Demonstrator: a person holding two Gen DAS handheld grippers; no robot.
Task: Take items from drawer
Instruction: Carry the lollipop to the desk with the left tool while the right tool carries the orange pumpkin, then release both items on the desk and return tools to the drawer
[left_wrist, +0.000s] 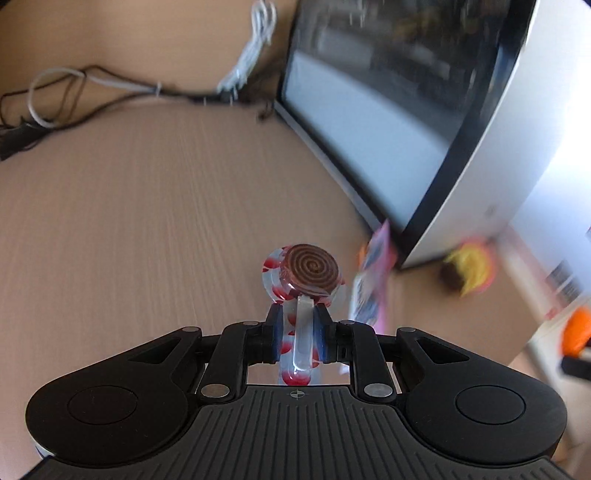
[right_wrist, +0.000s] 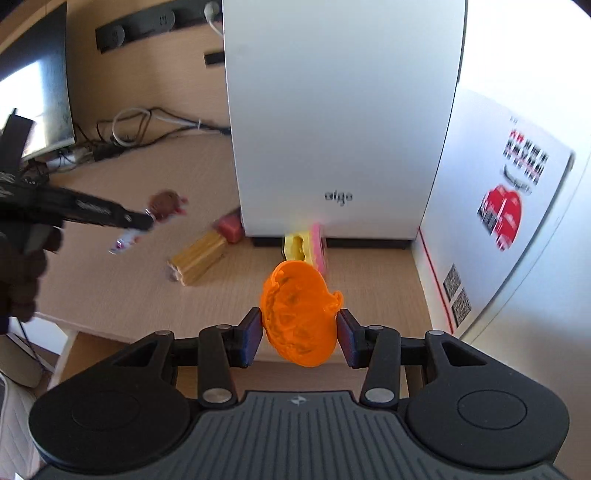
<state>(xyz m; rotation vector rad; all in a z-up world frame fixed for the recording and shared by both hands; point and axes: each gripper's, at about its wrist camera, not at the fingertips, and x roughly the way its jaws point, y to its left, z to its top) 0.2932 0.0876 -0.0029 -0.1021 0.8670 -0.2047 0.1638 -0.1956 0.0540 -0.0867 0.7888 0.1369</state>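
Two grippers each pinched a toy above the wooden desk (left_wrist: 129, 221): the left gripper (left_wrist: 300, 328) clamped a spiral lollipop's (left_wrist: 312, 271) stick, candy at twelve o'clock; the right gripper (right_wrist: 300, 332) squeezed an orange pumpkin (right_wrist: 299, 314), the white tower (right_wrist: 340, 118) at twelve o'clock.
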